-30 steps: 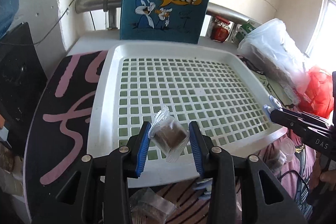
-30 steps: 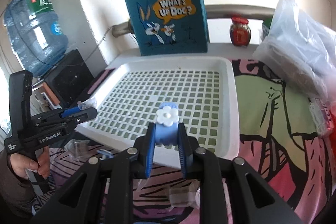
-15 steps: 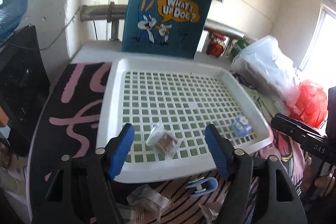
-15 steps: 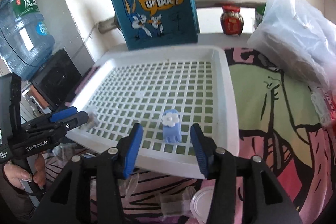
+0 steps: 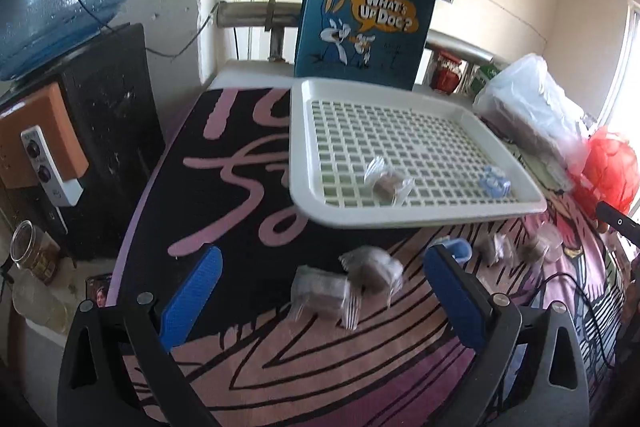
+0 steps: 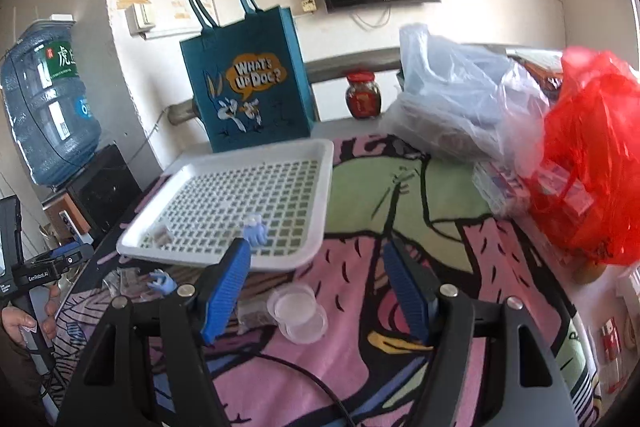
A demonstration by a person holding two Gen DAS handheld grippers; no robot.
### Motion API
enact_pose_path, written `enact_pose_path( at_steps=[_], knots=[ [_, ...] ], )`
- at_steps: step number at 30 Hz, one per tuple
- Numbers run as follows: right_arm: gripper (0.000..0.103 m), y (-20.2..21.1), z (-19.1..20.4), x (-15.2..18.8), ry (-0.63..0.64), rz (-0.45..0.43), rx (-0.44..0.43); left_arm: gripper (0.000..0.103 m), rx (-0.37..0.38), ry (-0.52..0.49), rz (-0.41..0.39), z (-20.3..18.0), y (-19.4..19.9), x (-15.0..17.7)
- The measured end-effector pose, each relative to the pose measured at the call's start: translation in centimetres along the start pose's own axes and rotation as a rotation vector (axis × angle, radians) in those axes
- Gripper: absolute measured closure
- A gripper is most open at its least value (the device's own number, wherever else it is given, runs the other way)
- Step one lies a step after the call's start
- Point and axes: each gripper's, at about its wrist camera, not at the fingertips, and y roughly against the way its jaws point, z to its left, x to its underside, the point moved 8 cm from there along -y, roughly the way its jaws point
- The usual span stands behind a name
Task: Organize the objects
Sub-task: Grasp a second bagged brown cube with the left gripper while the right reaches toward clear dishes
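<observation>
left wrist: left gripper (image 5: 320, 301) wide, packets (image 5: 348, 285) between its fingers, likely next for tray (image 5: 420, 219); right gripper (image 6: 320, 281) wide, empty.

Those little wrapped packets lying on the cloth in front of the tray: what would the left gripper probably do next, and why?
Probably lower the left gripper, which is open and empty, onto the nearest wrapped packet and close on it. One wrapped packet and a blue flower clip already lie in the white tray, while several packets remain on the cloth, and this one sits almost between the fingers.
</observation>
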Motion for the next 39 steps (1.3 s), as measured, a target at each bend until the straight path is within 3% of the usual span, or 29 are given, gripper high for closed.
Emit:
enact_pose_path(
  at_steps=[4, 9, 12, 15, 16, 17, 20, 23, 24, 32, 37, 39],
  knots=[
    [0.040, -2.1, 0.1, 2.8, 0.024, 0.092, -0.002, 0.001, -0.034, -0.033, 0.047, 0.1, -1.1, 1.5],
    [0.048, -4.3, 1.9, 4.1, 0.148, 0.155, 0.028, 0.002, -0.053, -0.050, 0.084, 0.0, -2.0, 2.2],
    [0.054, -5.8, 2.6, 4.7, 0.195, 0.198, 0.046, 0.009, -0.037, -0.054, 0.114, -0.2, -2.5, 2.4],
    [0.062, -6.9, 2.7, 5.2, 0.217, 0.225, 0.052, 0.026, -0.039, -0.061, 0.139, -0.4, -2.9, 2.6],
    [0.071, -7.2, 2.8, 5.3, 0.220, 0.233, 0.051, 0.043, -0.029, -0.066, 0.135, -0.5, -2.8, 2.6],
    [0.071, -7.4, 2.9, 5.4, 0.222, 0.242, 0.049, 0.060, -0.020, -0.075, 0.129, -0.8, -2.6, 2.6],
    [0.076, -7.0, 3.2, 5.2, 0.231, 0.219, 0.032, 0.073, -0.013, -0.084, 0.128, -1.1, -2.4, 2.8],
    [0.082, -6.3, 3.3, 5.0, 0.232, 0.193, 0.032, 0.074, 0.000, -0.072, 0.118, -1.2, -1.7, 3.2],
    [0.091, -6.1, 3.3, 4.9, 0.230, 0.185, 0.028, 0.074, 0.002, -0.073, 0.107, -1.3, -1.3, 3.2],
    [0.090, -4.0, 3.4, 5.0, 0.197, 0.164, -0.003, 0.074, 0.051, -0.090, 0.041, -3.1, 1.4, 2.8],
    [0.070, -3.3, 1.9, 5.4, 0.119, 0.191, -0.009, 0.074, 0.069, -0.100, 0.046, -3.9, 1.4, 3.3],
    [0.068, -3.4, 1.6, 5.9, 0.102, 0.214, -0.010, 0.074, 0.075, -0.097, 0.044, -4.1, 1.4, 3.3]
  ],
)
